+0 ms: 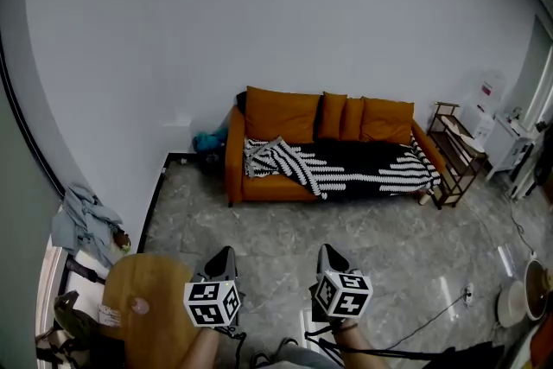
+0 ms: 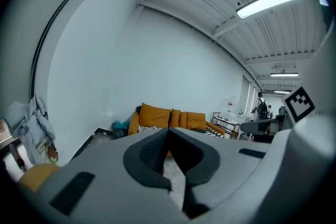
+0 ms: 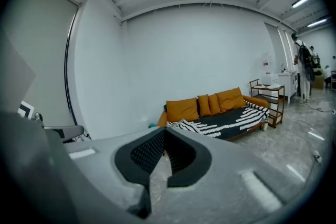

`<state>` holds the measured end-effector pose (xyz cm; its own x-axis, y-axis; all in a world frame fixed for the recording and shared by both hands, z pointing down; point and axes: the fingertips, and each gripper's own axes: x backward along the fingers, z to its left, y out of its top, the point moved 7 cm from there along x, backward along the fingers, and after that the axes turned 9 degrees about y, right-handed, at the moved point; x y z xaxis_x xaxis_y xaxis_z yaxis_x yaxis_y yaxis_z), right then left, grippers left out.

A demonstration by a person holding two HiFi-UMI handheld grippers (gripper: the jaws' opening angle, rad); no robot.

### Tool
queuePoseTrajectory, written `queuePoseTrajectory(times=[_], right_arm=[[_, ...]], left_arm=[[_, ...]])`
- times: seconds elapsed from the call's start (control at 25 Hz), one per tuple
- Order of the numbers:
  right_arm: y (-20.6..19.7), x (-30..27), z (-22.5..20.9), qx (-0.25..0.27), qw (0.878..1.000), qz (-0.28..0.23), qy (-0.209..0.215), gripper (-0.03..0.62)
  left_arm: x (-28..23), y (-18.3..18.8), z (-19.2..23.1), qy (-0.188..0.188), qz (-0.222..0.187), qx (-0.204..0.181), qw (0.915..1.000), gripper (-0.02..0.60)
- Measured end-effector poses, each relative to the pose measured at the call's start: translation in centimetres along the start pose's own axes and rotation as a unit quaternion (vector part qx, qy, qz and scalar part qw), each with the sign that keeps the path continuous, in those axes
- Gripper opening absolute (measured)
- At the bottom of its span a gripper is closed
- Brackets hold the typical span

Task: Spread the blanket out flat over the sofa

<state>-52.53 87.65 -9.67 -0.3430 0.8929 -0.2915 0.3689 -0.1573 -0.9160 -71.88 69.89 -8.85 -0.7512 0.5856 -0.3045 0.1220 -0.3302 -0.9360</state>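
Two grippers, left [image 1: 223, 260] and right [image 1: 329, 256], fingers clenched on nothing, hang over open floor [image 1: 371, 229]. Beyond, one striped blanket [image 1: 363, 169] covers the sofa [image 1: 263, 187] seat, bunched at its left end, beneath four cushions [image 1: 281, 115].

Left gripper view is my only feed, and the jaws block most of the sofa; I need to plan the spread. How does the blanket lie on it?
Observer: The black-and-white blanket covers most of the seat but is bunched in a heap at the end on the head view's left.
Operator: And the other end?
Observer: It reaches the armrest of the sofa there, next to a wooden shelf.
Operator: Is the right gripper free?
Observer: Yes, the right gripper has its jaws together with nothing between them.
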Motion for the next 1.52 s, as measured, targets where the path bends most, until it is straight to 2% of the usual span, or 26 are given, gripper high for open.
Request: queuePoseTrajectory(times=[0.4,0.56,0.96,1.12,1.52], right_arm=[[0.2,-4.4,-2.4,-0.015,1.0,0.017,-0.013,0.005],[1.0,-7.4,-3.3,-0.019,1.0,0.024,-0.002,0.005],[5.1,-14.5,-7.0,-0.005,0.999,0.035,0.027,0.005],[6.6,-16.7,-8.8,-0.008,0.999,0.032,0.032,0.005],[9.9,-22.7,-14.1,-0.019,0.999,0.02,0.028,0.005]], left_arm=[[-4.6,-0.4,0.9,0.008,0.026,-0.004,0.9996,-0.009],[-7.7,0.5,1.0,0.012,0.03,-0.001,0.9995,-0.009],[-15.5,3.6,0.2,0.036,0.024,0.012,0.999,-0.009],[-18.3,4.5,-0.4,0.039,0.022,0.005,0.999,-0.009],[-25.2,6.5,-0.1,0.061,0.018,-0.005,0.998,-0.009]])
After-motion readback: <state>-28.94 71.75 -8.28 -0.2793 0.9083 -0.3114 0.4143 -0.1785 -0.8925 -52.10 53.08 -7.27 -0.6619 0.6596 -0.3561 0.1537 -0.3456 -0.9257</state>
